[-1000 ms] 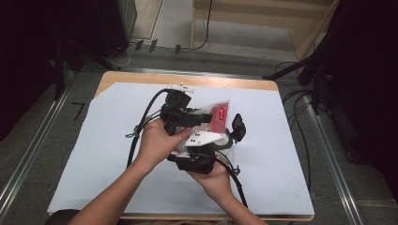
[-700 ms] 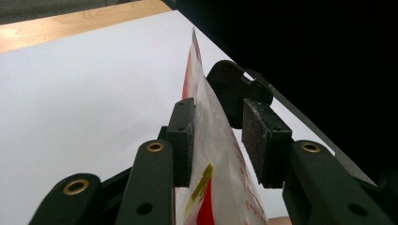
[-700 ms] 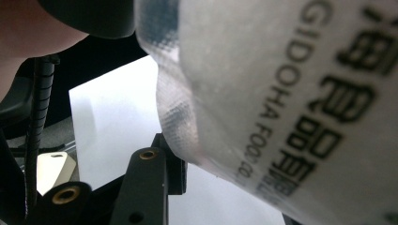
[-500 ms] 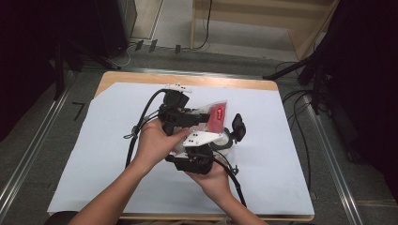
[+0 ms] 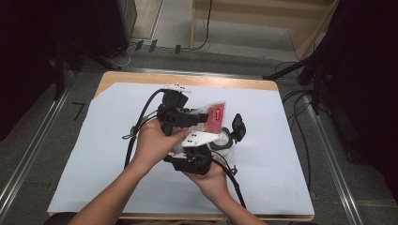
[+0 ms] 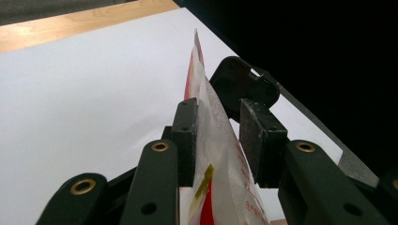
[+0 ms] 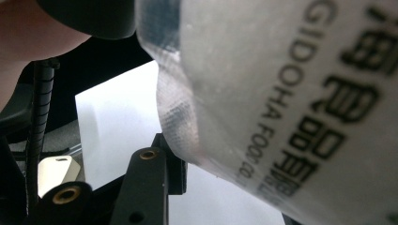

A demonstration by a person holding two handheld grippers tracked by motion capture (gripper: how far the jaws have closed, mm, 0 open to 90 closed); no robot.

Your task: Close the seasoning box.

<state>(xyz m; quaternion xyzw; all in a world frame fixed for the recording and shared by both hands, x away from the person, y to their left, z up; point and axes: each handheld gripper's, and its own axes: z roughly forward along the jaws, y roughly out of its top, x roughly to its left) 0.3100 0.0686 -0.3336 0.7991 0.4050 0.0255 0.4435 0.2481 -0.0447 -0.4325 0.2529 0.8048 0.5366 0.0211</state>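
Left gripper (image 5: 199, 123) mid-table over the white sheet (image 5: 94, 140): translucent plastic pouch (image 6: 213, 140) with red print and a yellow tag stands edge-on between its jaws. Jaws have just been closing; left pad (image 6: 185, 136) is on the film, right pad (image 6: 258, 140) just beside it, contact unclear. Contents not visible. Right gripper (image 5: 224, 140) just right: the pouch runs over its left jaw; can't tell whether it is clamped.

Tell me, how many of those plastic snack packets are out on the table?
1. The packet is held up between the two grippers above the middle of the white sheet; hands and grippers might hide something beneath.
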